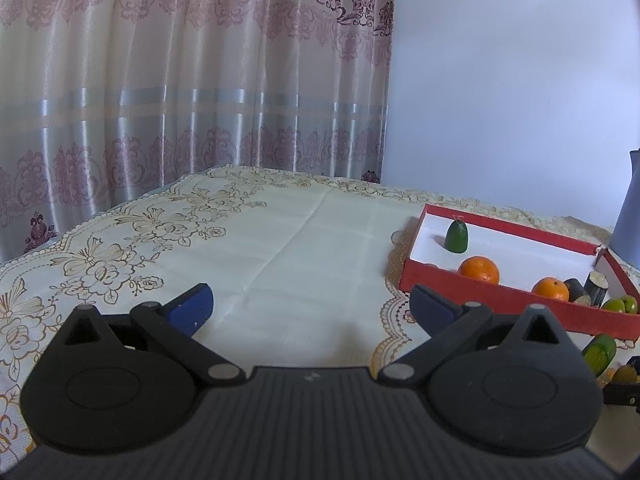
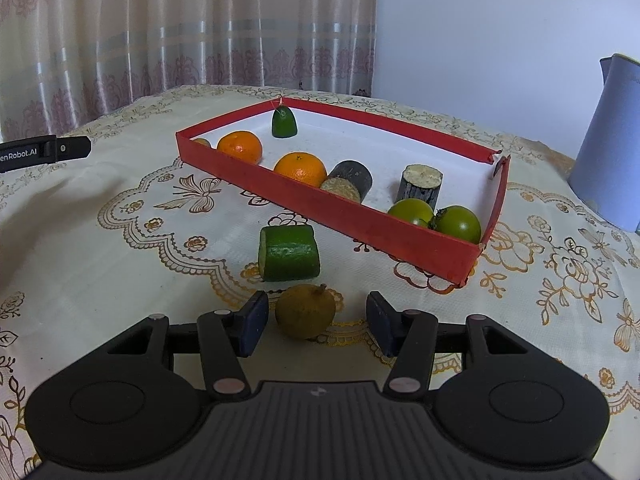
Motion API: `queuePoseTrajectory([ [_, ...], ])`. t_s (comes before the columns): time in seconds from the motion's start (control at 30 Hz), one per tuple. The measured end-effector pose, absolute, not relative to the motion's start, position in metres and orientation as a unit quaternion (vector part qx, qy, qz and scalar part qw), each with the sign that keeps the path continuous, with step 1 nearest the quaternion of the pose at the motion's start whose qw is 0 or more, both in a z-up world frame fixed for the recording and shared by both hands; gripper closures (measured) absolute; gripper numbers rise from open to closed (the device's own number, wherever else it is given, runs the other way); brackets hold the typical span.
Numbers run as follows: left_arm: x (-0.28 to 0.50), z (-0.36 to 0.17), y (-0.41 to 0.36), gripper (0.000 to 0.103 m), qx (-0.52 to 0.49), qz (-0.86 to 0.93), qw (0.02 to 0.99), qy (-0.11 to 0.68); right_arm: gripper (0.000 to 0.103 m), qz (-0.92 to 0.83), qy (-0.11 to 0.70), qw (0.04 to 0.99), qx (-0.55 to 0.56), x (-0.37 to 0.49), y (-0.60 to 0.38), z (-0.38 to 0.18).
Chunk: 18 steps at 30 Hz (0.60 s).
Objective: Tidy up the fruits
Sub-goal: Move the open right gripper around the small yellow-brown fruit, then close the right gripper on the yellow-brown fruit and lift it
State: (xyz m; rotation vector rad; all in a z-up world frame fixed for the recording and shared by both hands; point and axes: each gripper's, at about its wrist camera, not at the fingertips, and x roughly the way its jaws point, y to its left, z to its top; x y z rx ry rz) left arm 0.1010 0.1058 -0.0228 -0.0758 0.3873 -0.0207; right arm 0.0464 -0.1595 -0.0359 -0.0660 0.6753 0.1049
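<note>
My right gripper (image 2: 316,320) is open and low over the tablecloth. A yellow-brown round fruit (image 2: 306,312) sits between its blue pads, with a gap on each side. Just beyond lies a cut green cucumber piece (image 2: 289,254) on its side. Behind that stands the red box (image 2: 360,220) with a white floor, holding two oranges (image 2: 300,168), a green cone-shaped piece (image 2: 284,122), two dark cane stubs (image 2: 420,186) and two green tomatoes (image 2: 458,224). My left gripper (image 1: 312,300) is wide open over bare cloth, left of the red box (image 1: 480,284), with nothing between its fingers.
A pale blue jug (image 2: 604,140) stands at the right behind the box. The floral tablecloth (image 1: 280,240) runs back to a patterned curtain (image 1: 180,80) and a white wall. The left gripper's black body (image 2: 44,152) shows at the left edge of the right wrist view.
</note>
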Motion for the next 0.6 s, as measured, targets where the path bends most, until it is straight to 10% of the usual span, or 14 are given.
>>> queuePoseTrajectory([
  [0.6, 0.1003, -0.0224, 0.1048, 0.0, -0.038, -0.015, 0.981, 0.187, 0.056, 0.051, 0.334, 0.941, -0.023, 0.0447, -0.1601, -0.0352],
])
